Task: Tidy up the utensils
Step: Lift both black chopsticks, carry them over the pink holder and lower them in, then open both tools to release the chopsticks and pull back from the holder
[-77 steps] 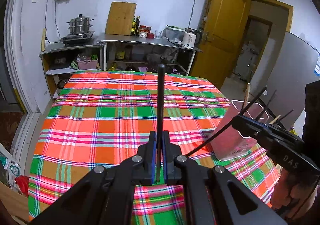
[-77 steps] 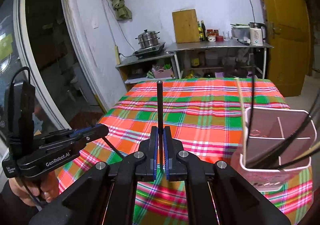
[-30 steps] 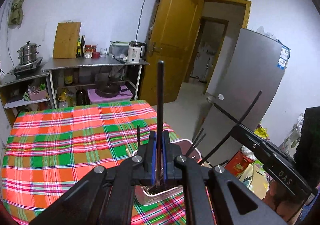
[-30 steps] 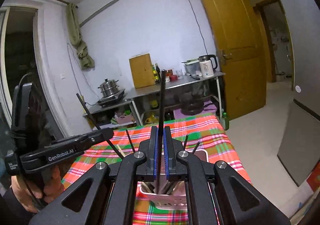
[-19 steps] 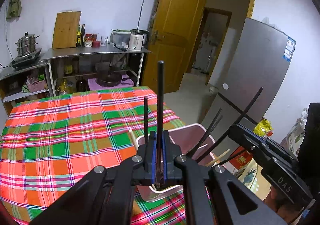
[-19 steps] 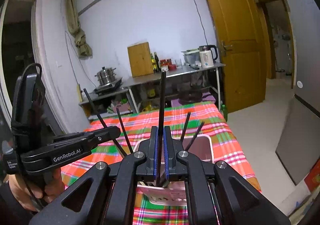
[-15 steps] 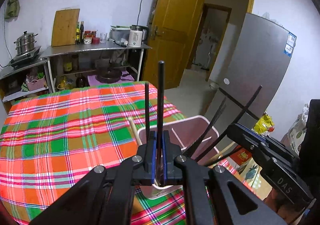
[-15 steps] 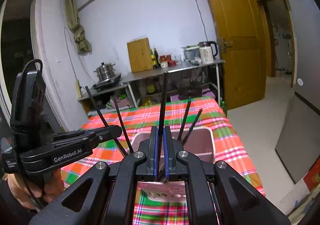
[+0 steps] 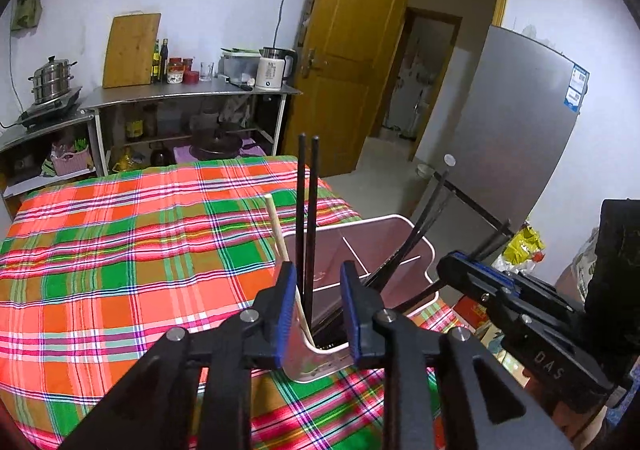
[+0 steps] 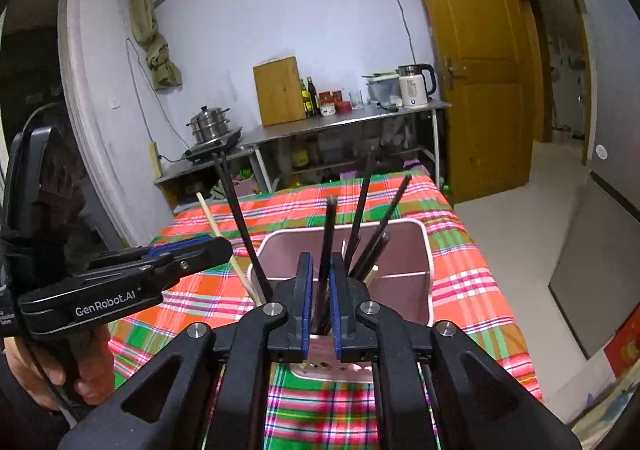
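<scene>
A pink utensil holder [image 9: 396, 226] [image 10: 424, 250] stands at the near right edge of the plaid table. It holds several black chopsticks [image 9: 306, 217] [image 10: 360, 209] and a pale wooden one [image 9: 280, 238] [image 10: 216, 228]. My left gripper [image 9: 316, 310] is open above the holder's near left corner, with two black chopsticks standing free between its jaws. My right gripper [image 10: 319, 302] is open by a narrow gap above the holder's near side; a black chopstick [image 10: 326, 258] stands loose in that gap. Each gripper shows in the other's view.
The plaid tablecloth [image 9: 140, 242] covers the table. Behind it stand steel shelves [image 9: 188, 97] with a cutting board, bottles, a kettle and a steamer pot. A wooden door [image 9: 352, 61] and a grey fridge [image 9: 516, 121] are on the right.
Both grippers came down over the holder with a black chopstick each. Both have since opened and let their chopsticks go into the holder; the left opened wide, the right slightly.
</scene>
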The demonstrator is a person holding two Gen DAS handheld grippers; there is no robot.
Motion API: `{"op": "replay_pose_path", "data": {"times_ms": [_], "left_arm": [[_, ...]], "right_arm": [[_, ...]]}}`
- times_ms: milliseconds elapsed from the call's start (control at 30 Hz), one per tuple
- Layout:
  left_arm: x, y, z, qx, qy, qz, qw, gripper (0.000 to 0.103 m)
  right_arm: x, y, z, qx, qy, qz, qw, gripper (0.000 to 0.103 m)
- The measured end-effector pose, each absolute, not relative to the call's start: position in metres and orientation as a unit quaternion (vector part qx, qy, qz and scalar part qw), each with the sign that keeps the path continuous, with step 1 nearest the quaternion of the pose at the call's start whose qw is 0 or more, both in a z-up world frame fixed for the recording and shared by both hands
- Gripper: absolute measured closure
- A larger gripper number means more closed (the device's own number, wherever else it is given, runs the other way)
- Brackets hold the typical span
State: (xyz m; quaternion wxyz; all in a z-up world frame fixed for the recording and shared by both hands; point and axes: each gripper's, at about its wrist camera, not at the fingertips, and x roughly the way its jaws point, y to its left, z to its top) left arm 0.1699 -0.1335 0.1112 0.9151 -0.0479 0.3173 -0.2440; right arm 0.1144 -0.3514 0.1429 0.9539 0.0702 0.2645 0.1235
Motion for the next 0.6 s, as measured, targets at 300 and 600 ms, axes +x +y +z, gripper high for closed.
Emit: {"op": "replay_pose_path", "data": {"times_ms": [300,600], "left_arm": [[0.152,-0.125,0.117,-0.050,0.303,-0.240,0.921,0.076],[0.125,-0.117,0.112,-0.050,0.286,-0.239,0.927,0.065]], "right_arm": [[0.098,-0.353,0.153,0.067,0.251,0.116,0.959,0.093],[0.080,-0.352,0.148,0.065,0.250,0.112,0.960,0.093]]}}
